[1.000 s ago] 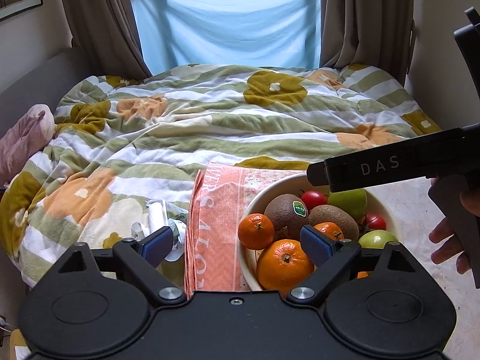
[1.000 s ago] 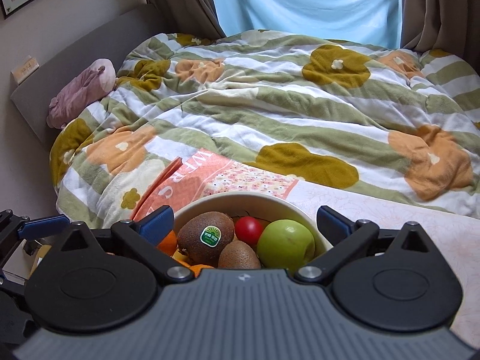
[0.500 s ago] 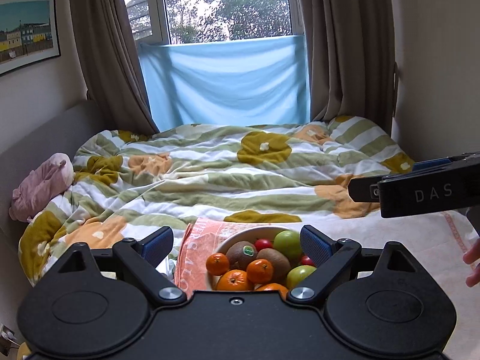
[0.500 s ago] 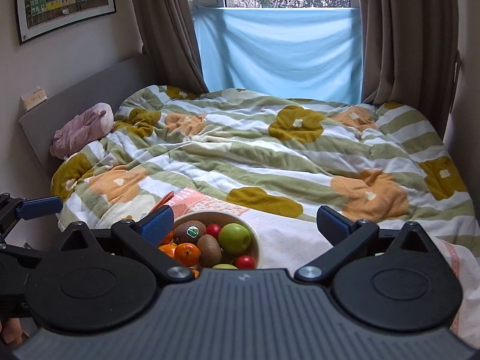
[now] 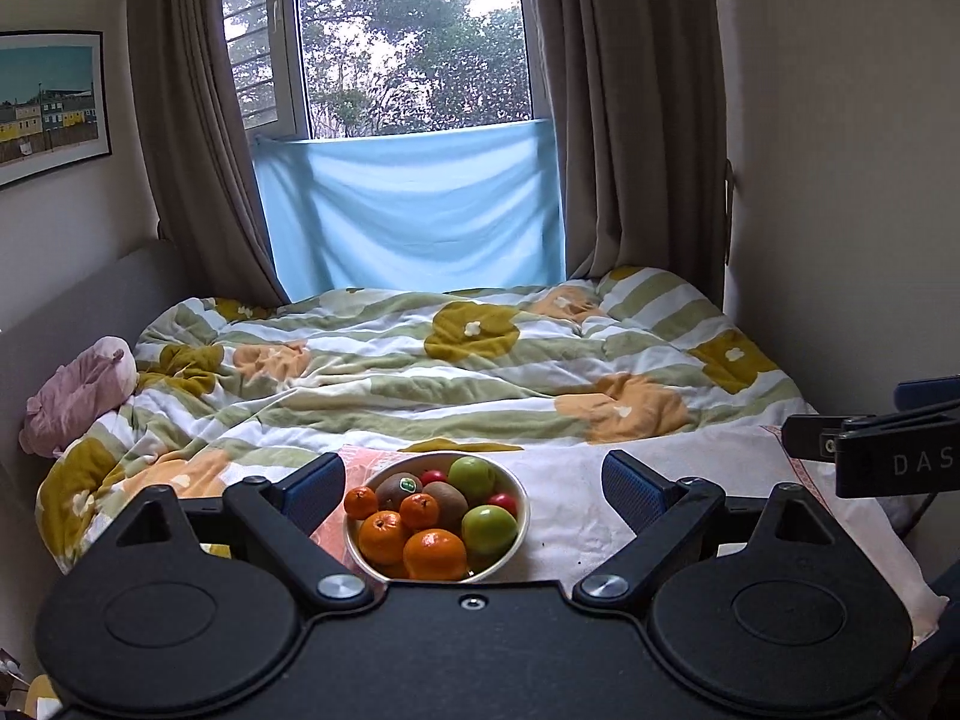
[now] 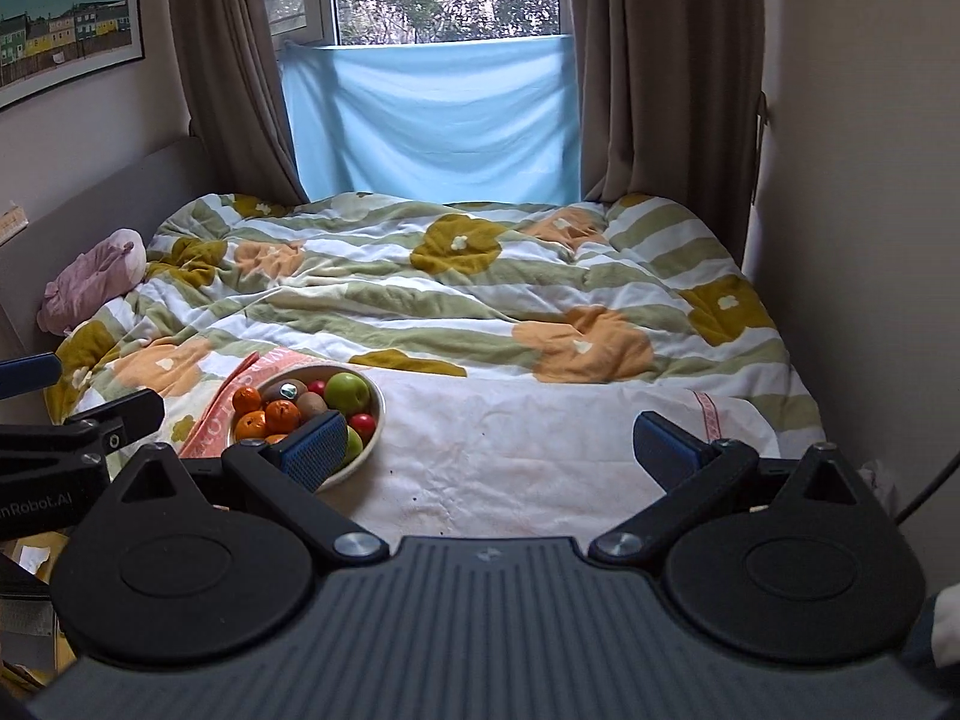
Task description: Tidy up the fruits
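Pulling back from the bowl (image 5: 521, 504), both grippers, left (image 5: 474, 489) and right (image 6: 510, 441), now sit farther away, fingers apart and empty; the fruits (image 5: 435, 552) remain in it on the bed (image 5: 600, 504).

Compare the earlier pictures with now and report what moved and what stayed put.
Both grippers backed away from the bowl and rose: it looks smaller and more of the window shows. The left gripper and right gripper are open and empty, as before. Nothing was picked up; the fruit lies as it did.
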The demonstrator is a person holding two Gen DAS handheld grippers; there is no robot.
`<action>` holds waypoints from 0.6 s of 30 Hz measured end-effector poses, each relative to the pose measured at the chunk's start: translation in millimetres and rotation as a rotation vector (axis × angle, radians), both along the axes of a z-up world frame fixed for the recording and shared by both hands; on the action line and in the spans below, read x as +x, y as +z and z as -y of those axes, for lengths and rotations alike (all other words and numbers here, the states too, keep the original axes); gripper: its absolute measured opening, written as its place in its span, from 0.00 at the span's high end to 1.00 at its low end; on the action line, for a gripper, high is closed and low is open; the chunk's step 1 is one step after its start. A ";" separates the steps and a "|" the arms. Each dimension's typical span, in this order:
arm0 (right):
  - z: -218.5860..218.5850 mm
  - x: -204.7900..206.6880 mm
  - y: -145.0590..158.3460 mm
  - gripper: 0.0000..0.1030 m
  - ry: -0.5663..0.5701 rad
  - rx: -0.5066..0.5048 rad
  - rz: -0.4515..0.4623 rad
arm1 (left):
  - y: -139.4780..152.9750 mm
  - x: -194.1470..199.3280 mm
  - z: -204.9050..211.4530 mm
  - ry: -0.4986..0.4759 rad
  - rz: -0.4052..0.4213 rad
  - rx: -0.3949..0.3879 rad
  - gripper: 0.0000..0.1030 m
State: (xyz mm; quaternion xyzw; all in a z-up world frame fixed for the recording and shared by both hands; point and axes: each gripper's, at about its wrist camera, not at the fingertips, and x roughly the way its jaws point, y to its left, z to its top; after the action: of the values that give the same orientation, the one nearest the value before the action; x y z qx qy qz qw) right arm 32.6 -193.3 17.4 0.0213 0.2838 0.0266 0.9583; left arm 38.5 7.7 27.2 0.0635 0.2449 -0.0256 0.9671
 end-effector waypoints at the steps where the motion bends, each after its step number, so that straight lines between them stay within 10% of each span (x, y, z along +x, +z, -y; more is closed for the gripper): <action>1: 2.6 -9.8 -0.4 0.00 -0.013 -0.012 0.000 | 0.0 -5.3 1.1 0.004 -0.001 0.002 0.07; 18: 26.0 -77.0 -18.3 0.00 -0.096 -0.041 -0.067 | -14.3 -56.8 13.5 0.005 -0.035 -0.012 0.00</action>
State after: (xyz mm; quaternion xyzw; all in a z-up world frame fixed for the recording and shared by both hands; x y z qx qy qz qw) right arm -44.3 -219.3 -1.0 0.0161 0.3147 -0.0261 0.9487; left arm -18.3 -5.9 12.9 0.0566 0.2617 -0.0259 0.9631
